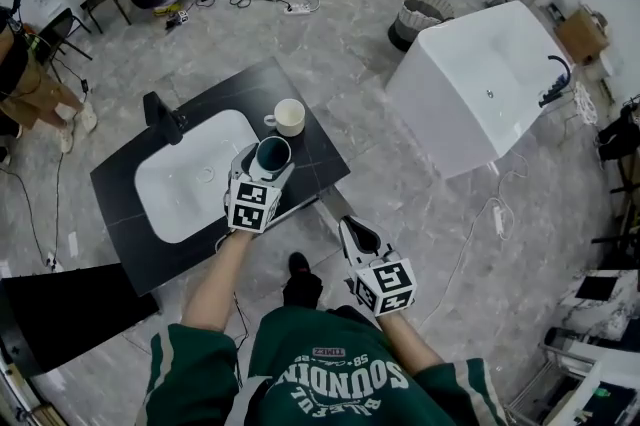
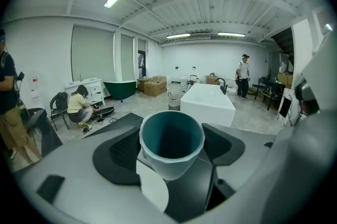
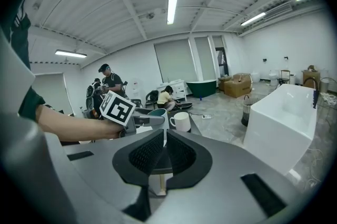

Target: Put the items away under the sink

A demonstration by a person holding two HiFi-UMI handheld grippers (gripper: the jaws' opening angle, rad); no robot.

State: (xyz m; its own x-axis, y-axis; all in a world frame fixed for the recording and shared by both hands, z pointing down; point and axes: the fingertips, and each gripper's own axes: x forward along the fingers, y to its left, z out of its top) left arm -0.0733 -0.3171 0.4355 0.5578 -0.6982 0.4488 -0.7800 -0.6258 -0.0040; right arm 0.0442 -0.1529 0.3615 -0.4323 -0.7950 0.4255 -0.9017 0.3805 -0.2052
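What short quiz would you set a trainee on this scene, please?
1. True or false: the left gripper holds the cup.
2. Where is the mug? A: in the basin. B: on the counter. C: on the floor.
3. Fill the gap: between the jaws of the right gripper there is ____.

Key: 1 true; 2 B; 3 nothing.
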